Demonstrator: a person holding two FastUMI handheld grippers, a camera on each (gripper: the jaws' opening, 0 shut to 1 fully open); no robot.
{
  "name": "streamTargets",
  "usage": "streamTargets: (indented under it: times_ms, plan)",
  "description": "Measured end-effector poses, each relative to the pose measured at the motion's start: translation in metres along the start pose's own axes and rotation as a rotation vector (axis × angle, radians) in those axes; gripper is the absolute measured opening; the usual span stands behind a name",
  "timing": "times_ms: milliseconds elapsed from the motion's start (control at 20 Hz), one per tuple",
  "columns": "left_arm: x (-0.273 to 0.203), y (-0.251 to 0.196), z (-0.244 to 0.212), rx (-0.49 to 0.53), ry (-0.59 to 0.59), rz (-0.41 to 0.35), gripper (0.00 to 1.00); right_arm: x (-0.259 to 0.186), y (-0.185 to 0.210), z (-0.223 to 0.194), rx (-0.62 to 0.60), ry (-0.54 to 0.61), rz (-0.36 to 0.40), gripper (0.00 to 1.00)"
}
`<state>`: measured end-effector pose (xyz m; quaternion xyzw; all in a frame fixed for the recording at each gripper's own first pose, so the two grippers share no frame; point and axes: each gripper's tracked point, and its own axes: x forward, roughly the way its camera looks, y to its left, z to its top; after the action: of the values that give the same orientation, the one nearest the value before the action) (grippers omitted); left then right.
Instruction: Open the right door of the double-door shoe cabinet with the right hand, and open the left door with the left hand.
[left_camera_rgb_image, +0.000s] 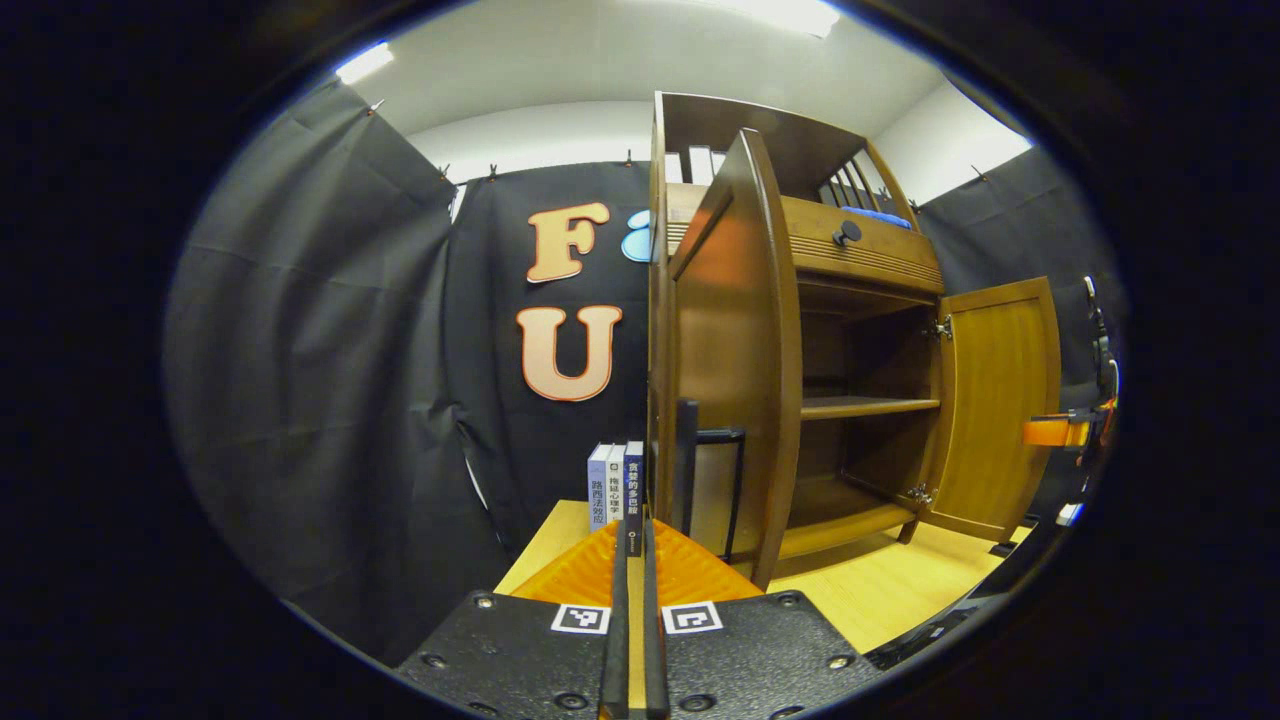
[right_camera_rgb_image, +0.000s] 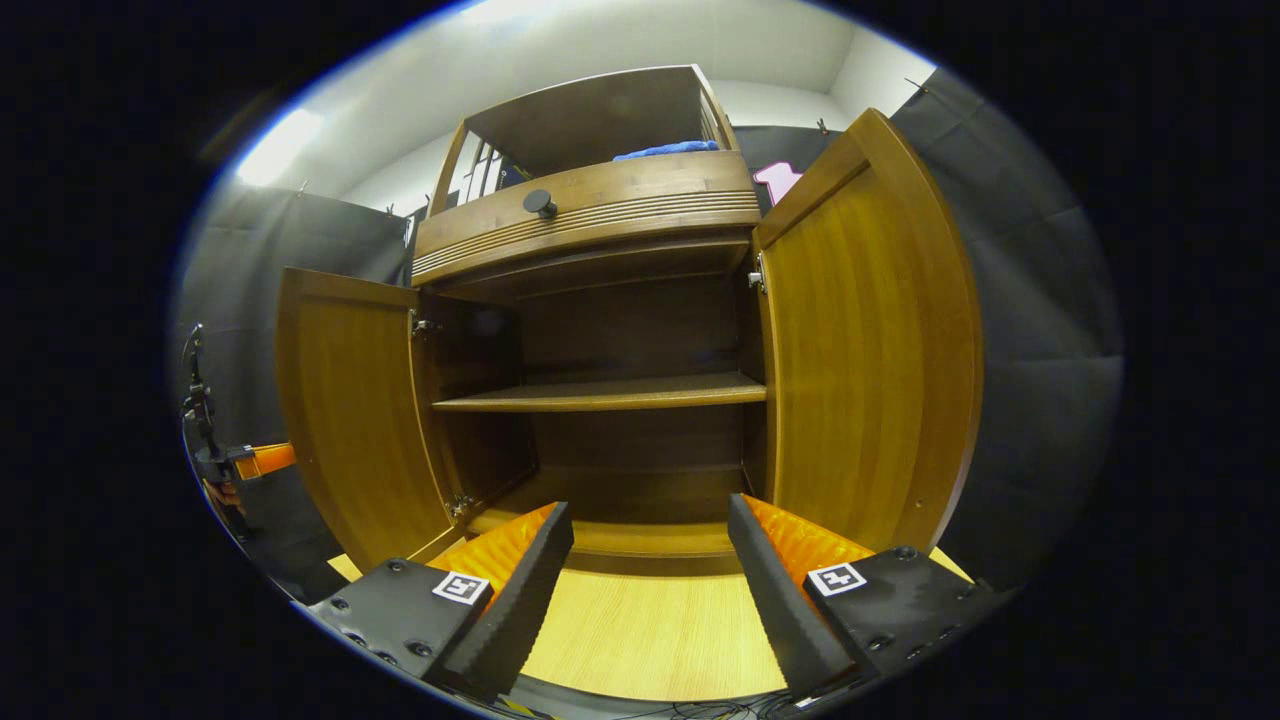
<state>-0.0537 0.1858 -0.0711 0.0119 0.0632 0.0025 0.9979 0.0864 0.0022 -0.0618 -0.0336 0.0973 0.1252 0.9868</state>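
The wooden shoe cabinet (right_camera_rgb_image: 600, 215) stands with both doors swung wide. In the right gripper view its left door (right_camera_rgb_image: 350, 410) and right door (right_camera_rgb_image: 870, 340) flank a bare inner shelf (right_camera_rgb_image: 600, 393). My right gripper (right_camera_rgb_image: 650, 560) is open, low in front of the opening, with nothing between its fingers (right_camera_rgb_image: 520, 570). In the left gripper view the left door (left_camera_rgb_image: 740, 350) stands edge-on just right of my left gripper (left_camera_rgb_image: 633, 535), which is shut on nothing and apart from the door. The right door (left_camera_rgb_image: 1000, 400) is open farther off, and the right gripper (left_camera_rgb_image: 1055, 432) shows beside it.
The cabinet stands on a light wooden tabletop (right_camera_rgb_image: 650, 630). A drawer with a black knob (right_camera_rgb_image: 540, 203) sits above the doors, and a blue cloth (right_camera_rgb_image: 665, 150) lies on top. Upright books (left_camera_rgb_image: 615, 485) and a black frame (left_camera_rgb_image: 715, 480) stand left of the cabinet. Black cloth walls surround the booth.
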Motion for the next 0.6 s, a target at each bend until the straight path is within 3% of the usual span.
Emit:
streamTargets:
  times_ms: [150,200,300,350,400,450,600]
  plan:
    - [-0.015,-0.013,0.008,-0.022,-0.012,-0.008,0.02,0.003,0.002,0.001,0.006,-0.001,0.011,0.94]
    - [-0.019,-0.026,0.013,-0.019,-0.019,-0.036,0.02,0.003,0.004,0.001,0.01,-0.001,0.016,1.0]
    - [-0.023,-0.06,0.026,-0.028,-0.037,-0.121,0.0,0.005,0.006,0.001,0.01,0.001,0.026,1.0]
    - [-0.025,-0.079,0.026,-0.041,-0.035,-0.157,0.0,0.006,0.006,0.001,0.008,0.001,0.029,0.94]
    - [-0.022,-0.096,0.027,-0.054,-0.034,-0.186,0.02,0.005,0.006,0.002,0.007,-0.002,0.028,0.94]
    - [-0.018,-0.109,0.032,-0.07,-0.038,-0.206,0.02,0.005,0.006,0.002,0.005,-0.008,0.026,1.0]
    - [-0.007,-0.146,0.047,-0.087,-0.067,-0.24,0.03,0.005,0.005,0.003,-0.001,-0.01,0.023,0.97]
